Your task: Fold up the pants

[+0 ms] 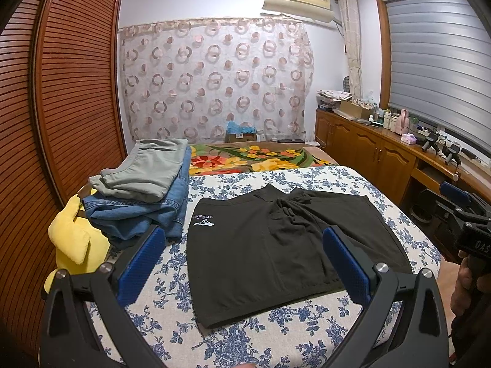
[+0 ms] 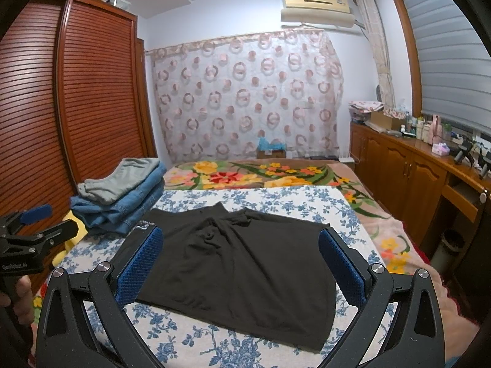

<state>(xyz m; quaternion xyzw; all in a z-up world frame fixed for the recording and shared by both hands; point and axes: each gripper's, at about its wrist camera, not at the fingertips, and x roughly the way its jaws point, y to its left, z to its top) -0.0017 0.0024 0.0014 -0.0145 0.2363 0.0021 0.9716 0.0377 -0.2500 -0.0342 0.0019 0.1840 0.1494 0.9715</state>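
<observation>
Black shorts (image 1: 264, 245) (image 2: 245, 263) lie flat on the blue-flowered bedsheet (image 1: 245, 331) (image 2: 190, 334), with a white logo near their left side and wrinkles around the middle top. My left gripper (image 1: 245, 260) hovers open above the near edge of the shorts, blue pads wide apart, nothing between them. My right gripper (image 2: 241, 260) also hangs open over the shorts with nothing held. The right gripper (image 1: 463, 211) shows at the right edge of the left wrist view, held by a hand. At the left edge of the right wrist view is the left gripper (image 2: 40, 220).
A stack of folded grey pants (image 1: 144, 168) (image 2: 119, 181) on blue jeans (image 1: 138, 211) (image 2: 122, 208) sits at the left of the bed, with a yellow cushion (image 1: 73, 242) beside it. A wooden wardrobe (image 1: 61, 92) stands left, a cabinet (image 1: 368, 150) right, a floral blanket (image 1: 260, 156) beyond.
</observation>
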